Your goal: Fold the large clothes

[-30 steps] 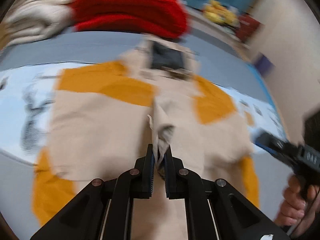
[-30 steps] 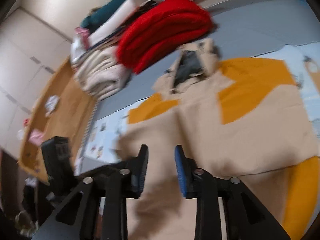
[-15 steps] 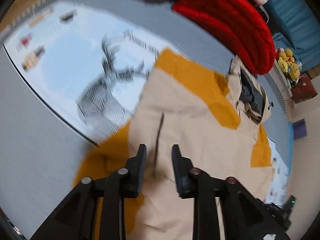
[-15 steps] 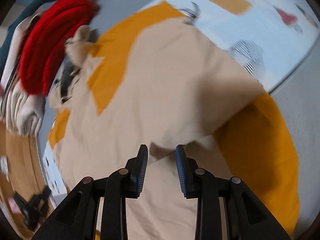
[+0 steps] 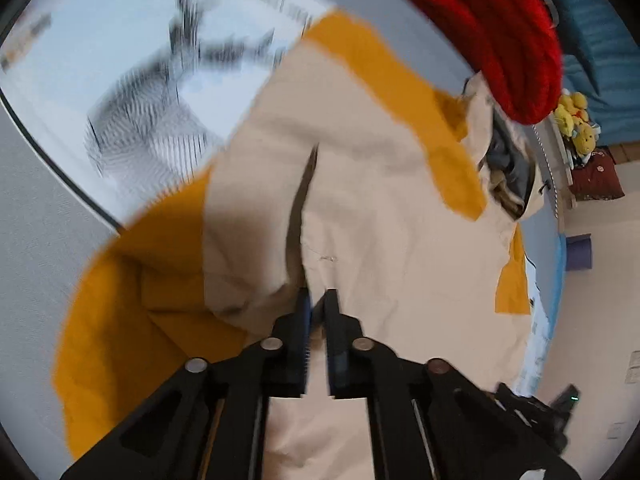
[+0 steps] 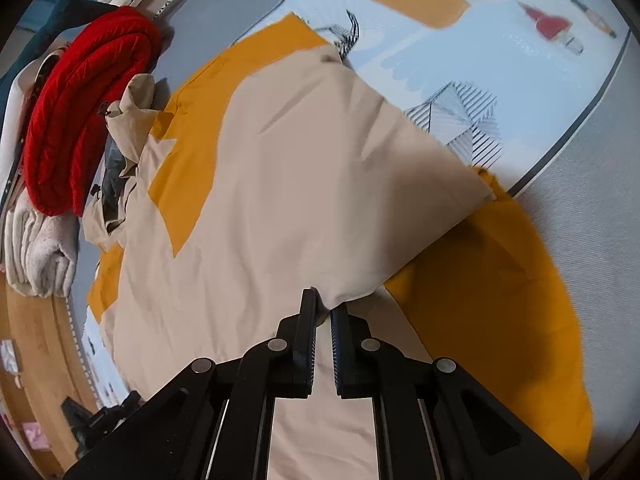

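Both tools pinched hem folds of the beige-and-orange jacket (image 6: 280, 184): left tool (image 5: 316, 304), right tool (image 6: 324, 304); its hood (image 6: 132, 96) pointed toward the red blanket (image 6: 80, 108)

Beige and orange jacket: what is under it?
Under the jacket lies a light-blue printed mat on a grey surface. How far the mat's print runs beneath cannot be seen; the fabric covers it.

Your left gripper (image 5: 316, 304) has its jaws drawn close — only a narrow gap, with a pinch of cloth between the pads. Your right gripper (image 6: 324, 308) is the same: jaws nearly together, clamped on a fold's edge. Both point forward and down.
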Tool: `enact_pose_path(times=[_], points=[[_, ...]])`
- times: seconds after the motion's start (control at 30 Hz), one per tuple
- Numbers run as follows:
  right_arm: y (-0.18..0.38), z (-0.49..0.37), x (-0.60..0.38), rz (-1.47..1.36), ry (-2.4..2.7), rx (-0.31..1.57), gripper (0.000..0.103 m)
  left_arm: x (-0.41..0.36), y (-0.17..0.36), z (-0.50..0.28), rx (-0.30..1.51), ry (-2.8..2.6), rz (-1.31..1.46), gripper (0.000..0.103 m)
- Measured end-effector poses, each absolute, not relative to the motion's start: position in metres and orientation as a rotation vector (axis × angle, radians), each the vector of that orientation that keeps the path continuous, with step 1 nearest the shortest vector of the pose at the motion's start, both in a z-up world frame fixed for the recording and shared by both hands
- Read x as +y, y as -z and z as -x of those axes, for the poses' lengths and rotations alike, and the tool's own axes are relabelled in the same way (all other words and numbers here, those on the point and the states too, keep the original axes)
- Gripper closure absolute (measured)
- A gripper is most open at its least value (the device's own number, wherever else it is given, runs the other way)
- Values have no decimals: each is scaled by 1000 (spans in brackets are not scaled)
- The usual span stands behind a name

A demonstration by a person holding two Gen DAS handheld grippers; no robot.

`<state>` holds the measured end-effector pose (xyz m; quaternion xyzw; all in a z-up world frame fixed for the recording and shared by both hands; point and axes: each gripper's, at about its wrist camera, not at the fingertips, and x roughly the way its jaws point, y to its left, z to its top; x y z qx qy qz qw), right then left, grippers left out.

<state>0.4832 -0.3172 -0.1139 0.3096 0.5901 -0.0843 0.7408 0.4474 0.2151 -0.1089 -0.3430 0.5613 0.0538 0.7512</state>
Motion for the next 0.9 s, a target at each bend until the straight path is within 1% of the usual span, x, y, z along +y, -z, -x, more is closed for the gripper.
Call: enact_pose_path(times=[0.1,0.17,0.23,0.3,0.37,0.4,0.47,0.6,0.77,0.83,0.87,0.9], points=[[96,-487,-306,-605,162,1244,93,218,83,-446,1143,-154,694,101],[88,-490,-297,-563,130,1227,91,219,74,-443,1125,-187,639,100],[88,-491,-293,-558,108,1240,88,218,80,-445,1157,-213,604,96],[95,-489,-297,-581,126,1269,86,219,82,-445,1180,-274,554,96],[103,-485,-303,-588,182,1305,85,221,72,-441,1136,-285,528,95],[105,-483,-308,-586,219,1315,85,220,66,-441,1112,-267,515,94],[106,-477,-317,-569,304,1315,85,214,60,-441,1080,-217,497,88],[93,-467,-328,-546,419,1262,85,203,75,-448,1122,-127,552,87],[67,-472,-312,-546,271,1119,85,197,118,-454,1267,-177,588,87],[72,-484,-305,-535,166,1123,76,196,129,-453,1307,-204,577,87],[79,-490,-301,-530,122,1145,67,195,128,-452,1305,-207,573,87],[90,-495,-300,-519,98,1185,64,192,125,-452,1298,-207,554,87]])
